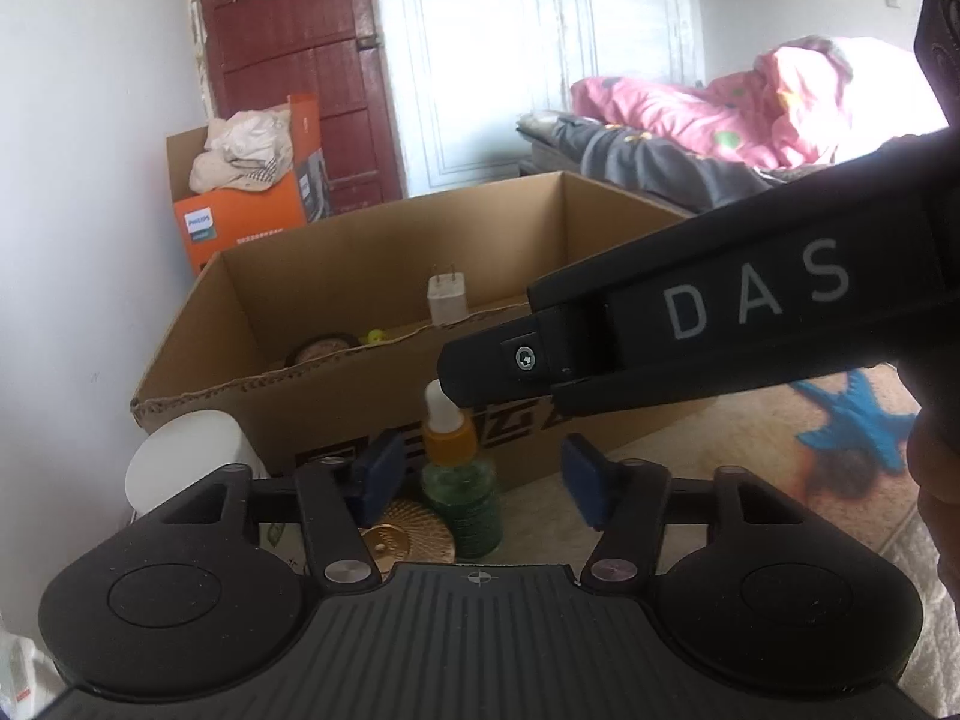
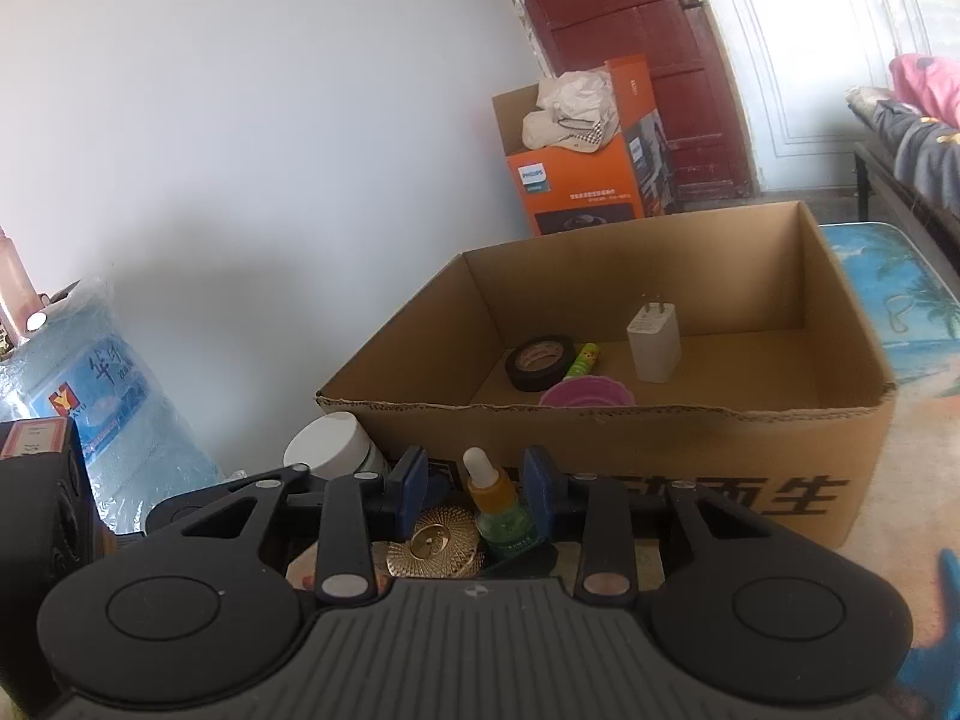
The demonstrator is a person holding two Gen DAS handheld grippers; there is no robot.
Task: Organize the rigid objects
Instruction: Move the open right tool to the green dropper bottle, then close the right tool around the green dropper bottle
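A dropper bottle with a white bulb, orange neck and green body stands upright in front of the open cardboard box. Beside it lies a gold ribbed disc. My left gripper is open, its blue pads standing apart on either side of the bottle. My right gripper reaches in from the right, its tip at the bottle's bulb. In the right wrist view that gripper is open around the bottle: the right pad is close against it, the left pad is apart, above the gold disc.
The box holds a white charger, a black tape roll, a small yellow-green tube and a purple dish. A white jar stands left of the bottle. An orange carton and a blue water jug stand by the wall.
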